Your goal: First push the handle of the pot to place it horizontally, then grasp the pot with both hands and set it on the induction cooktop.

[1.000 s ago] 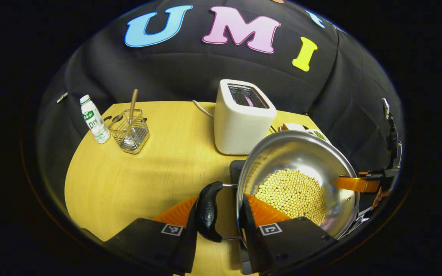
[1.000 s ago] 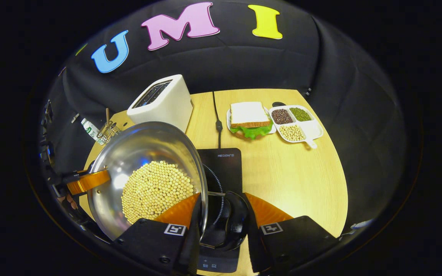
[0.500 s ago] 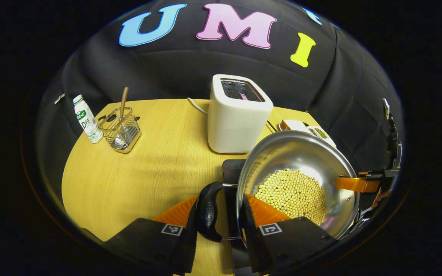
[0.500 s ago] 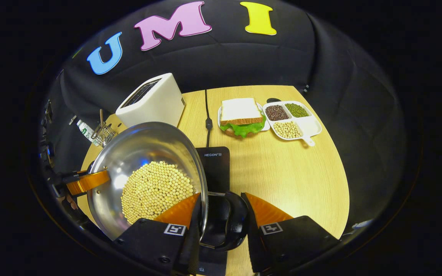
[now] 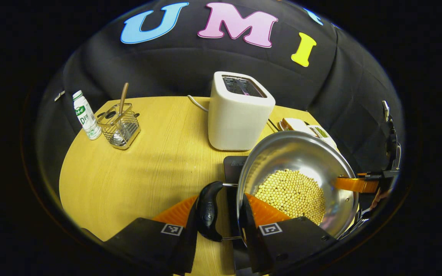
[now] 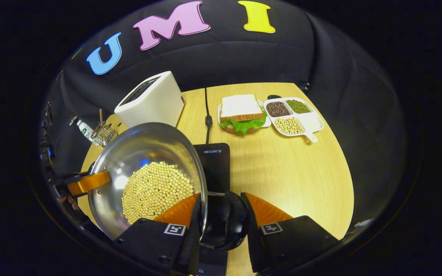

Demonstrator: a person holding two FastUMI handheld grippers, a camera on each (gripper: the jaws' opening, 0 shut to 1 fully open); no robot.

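A shiny round steel pot (image 5: 301,161) heaped with small pale beans (image 6: 155,189) hangs over the flat black induction cooktop (image 6: 215,163) on the pale wood-grain bench (image 5: 148,168). The left gripper (image 5: 221,218) and right gripper (image 6: 221,220) are each clamped on one of its curved black side handles, fingers pointing forward. Since a second ago, the boxy white toaster (image 5: 238,113) has slid slightly farther off.
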